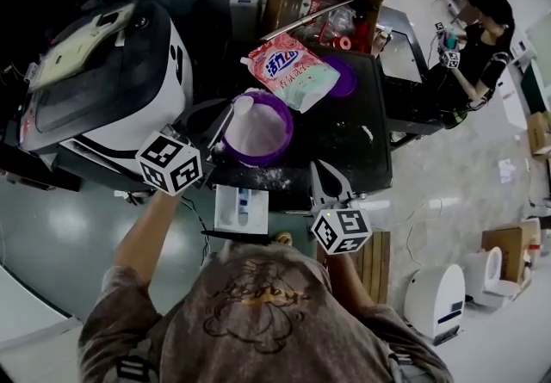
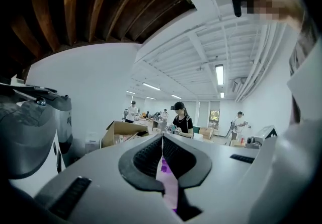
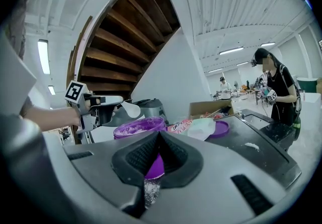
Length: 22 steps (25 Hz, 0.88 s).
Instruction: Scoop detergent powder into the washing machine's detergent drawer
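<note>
The left hand-held gripper [image 2: 162, 140] pinches a white scoop [image 3: 132, 109] above the purple tub [image 1: 258, 127] of powder. Only the right gripper view shows the scoop plainly. The right hand-held gripper [image 3: 160, 135] is squeezed shut on nothing. Only the head view shows the white drawer [image 1: 241, 207].

Bare black tabletop [image 1: 349, 145] lies right of purple plastic tub [image 1: 287, 133]. Pink detergent pouch [image 1: 288, 71] crowds behind it. White plastic scoop [image 1: 242, 103] hangs over its left rim.

Count: 1 tub [image 1: 289, 126], 1 lid [image 1: 346, 78], 1 scoop [image 1: 243, 104], 1 bag [image 1: 288, 70], 1 box [image 1: 281, 1], 1 washer [image 1: 103, 71], 1 drawer [image 1: 241, 206] (loose powder [image 1: 258, 173] at counter [image 1: 344, 145] front edge, not countable).
</note>
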Available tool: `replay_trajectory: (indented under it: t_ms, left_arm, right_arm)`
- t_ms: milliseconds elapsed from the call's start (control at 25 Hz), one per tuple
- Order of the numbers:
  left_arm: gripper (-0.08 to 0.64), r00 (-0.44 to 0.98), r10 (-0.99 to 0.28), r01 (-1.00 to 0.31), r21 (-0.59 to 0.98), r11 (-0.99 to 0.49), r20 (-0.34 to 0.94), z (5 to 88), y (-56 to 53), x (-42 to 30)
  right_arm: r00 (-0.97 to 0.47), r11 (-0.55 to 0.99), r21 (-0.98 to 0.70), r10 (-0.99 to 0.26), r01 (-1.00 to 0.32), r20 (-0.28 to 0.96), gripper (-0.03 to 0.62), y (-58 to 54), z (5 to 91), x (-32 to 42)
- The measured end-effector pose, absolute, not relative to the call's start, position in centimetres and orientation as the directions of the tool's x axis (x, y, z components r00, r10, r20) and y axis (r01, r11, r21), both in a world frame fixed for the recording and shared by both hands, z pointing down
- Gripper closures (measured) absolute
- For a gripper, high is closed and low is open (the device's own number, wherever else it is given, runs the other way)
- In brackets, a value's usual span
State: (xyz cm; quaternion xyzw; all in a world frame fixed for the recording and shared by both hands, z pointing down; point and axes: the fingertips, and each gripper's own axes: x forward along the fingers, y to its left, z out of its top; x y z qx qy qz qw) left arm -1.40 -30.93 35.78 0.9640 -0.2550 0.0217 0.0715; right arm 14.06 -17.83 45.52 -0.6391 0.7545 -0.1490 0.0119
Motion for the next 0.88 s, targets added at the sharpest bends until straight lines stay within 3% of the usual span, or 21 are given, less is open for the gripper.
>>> replay_trajectory:
  t_ms: [880]
  left_arm:
    - [0.537, 0.891, -0.303, -0.320, -0.007, -0.948, 0.339, 40.7, -31.9, 2.4]
  right_arm:
    - [-0.178, 0.128, -0.256, -0.967, -0.958, 0.184, 0.591, -18.0, 46.2, 15.4]
